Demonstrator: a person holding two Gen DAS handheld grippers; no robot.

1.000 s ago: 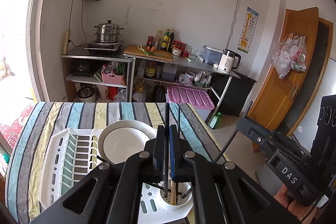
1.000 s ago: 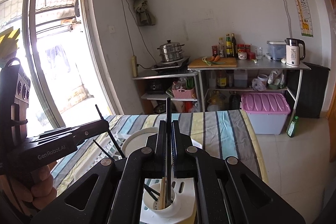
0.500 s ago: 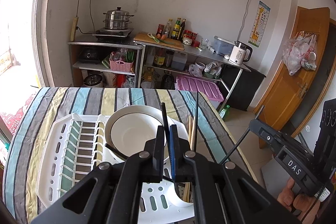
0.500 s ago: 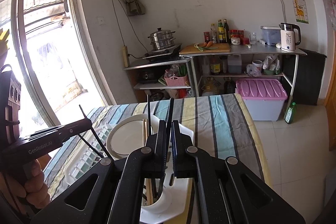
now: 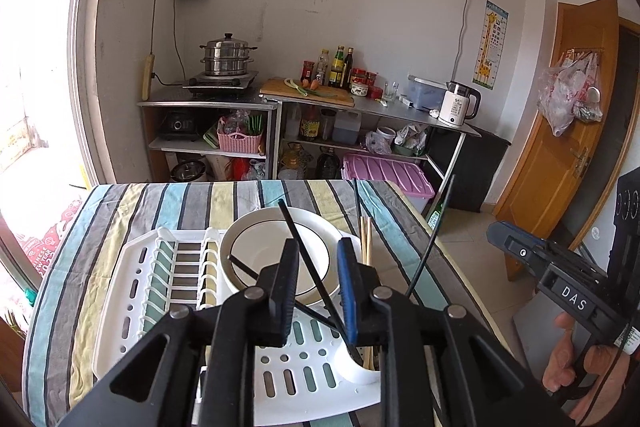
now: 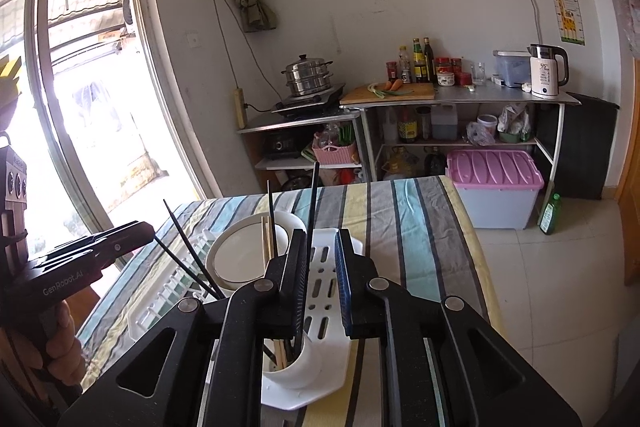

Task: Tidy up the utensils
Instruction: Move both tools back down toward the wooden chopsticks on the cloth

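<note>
- Your right gripper (image 6: 320, 267) has just been opening its jaws; a black chopstick (image 6: 309, 239) stands in the gap, leaning against the left pad, with the blue right pad clear of it.
- That chopstick's lower end sits in the white utensil cup (image 6: 298, 371) at the near corner of the white dish rack (image 6: 324, 279).
- Wooden chopsticks (image 6: 266, 239) and another black one rise from the same cup.
- A white plate (image 6: 236, 259) stands in the rack behind it.
- Your left gripper (image 6: 116, 239) comes in from the left, with two black chopsticks slanting past its tip.
- The rack rests on a striped tablecloth (image 6: 412, 227).
</note>
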